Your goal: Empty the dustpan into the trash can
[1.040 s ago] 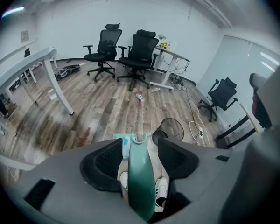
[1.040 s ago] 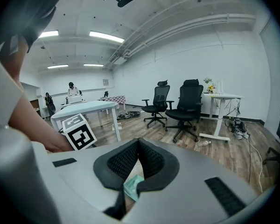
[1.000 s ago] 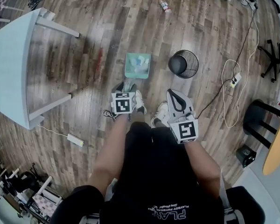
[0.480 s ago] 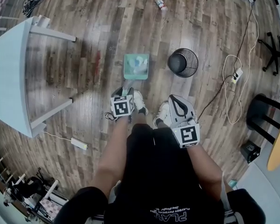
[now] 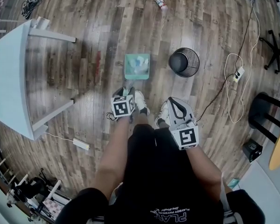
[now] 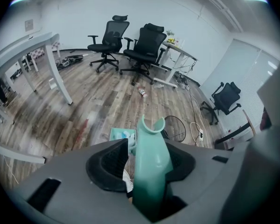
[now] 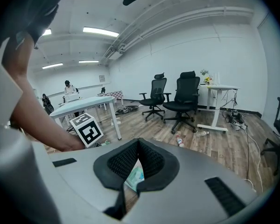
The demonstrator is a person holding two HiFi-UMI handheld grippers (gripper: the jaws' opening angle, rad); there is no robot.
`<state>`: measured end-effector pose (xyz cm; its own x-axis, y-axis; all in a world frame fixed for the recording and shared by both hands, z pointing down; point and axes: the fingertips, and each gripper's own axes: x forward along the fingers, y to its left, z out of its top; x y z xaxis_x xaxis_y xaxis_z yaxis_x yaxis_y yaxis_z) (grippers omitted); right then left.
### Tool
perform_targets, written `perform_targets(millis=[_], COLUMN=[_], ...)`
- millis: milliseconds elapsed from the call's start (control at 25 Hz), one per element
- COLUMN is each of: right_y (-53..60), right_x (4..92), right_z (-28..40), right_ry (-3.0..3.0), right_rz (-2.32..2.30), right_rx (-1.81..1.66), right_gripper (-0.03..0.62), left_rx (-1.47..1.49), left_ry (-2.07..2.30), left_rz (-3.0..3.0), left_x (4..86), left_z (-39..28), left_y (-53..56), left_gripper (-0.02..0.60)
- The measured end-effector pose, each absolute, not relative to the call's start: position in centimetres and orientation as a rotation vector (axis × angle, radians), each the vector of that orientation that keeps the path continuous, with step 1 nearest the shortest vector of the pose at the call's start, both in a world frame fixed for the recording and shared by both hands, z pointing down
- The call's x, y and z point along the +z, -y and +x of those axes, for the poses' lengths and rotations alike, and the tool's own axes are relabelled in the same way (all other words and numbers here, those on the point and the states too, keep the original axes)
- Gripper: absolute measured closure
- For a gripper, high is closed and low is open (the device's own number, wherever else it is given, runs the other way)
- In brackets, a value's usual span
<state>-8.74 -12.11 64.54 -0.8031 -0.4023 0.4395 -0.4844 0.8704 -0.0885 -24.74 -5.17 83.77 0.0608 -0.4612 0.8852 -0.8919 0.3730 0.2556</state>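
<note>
A mint-green dustpan (image 5: 137, 66) with pale scraps in it lies flat on the wood floor, its handle (image 5: 128, 85) pointing toward me. My left gripper (image 5: 126, 92) points steeply down over that handle. In the left gripper view the handle (image 6: 151, 160) stands between the jaws, which are closing; it rests against the right pad and a narrow gap shows at the left pad. The black mesh trash can (image 5: 183, 62) stands just right of the pan. My right gripper (image 5: 173, 101) hovers lower right, shut with nothing in it (image 7: 137, 146).
A white table (image 5: 9, 73) fills the left side. A power strip and cables (image 5: 236, 73) lie right of the can, with a black stool (image 5: 261, 115) beyond. A bottle (image 5: 159, 3) lies far ahead. Office chairs (image 6: 107, 41) stand at the back. The person's shoes (image 5: 140, 101) are beside the handle.
Both grippers have sunk slightly toward the floor. The dustpan and the trash can have not moved.
</note>
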Motion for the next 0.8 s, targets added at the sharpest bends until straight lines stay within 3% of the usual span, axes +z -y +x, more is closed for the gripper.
perform_targets(millis=[800], right_y=[11.2], right_x=[64.1], right_z=[-6.2], right_ry=[2.596], right_rz=[0.688], right_rx=[0.269], right_gripper=[0.577], left_rx=[0.718], left_ry=[1.670], left_rz=[1.282], left_x=[82.9], left_z=[-25.5], left_y=[3.1], left_gripper=[0.485])
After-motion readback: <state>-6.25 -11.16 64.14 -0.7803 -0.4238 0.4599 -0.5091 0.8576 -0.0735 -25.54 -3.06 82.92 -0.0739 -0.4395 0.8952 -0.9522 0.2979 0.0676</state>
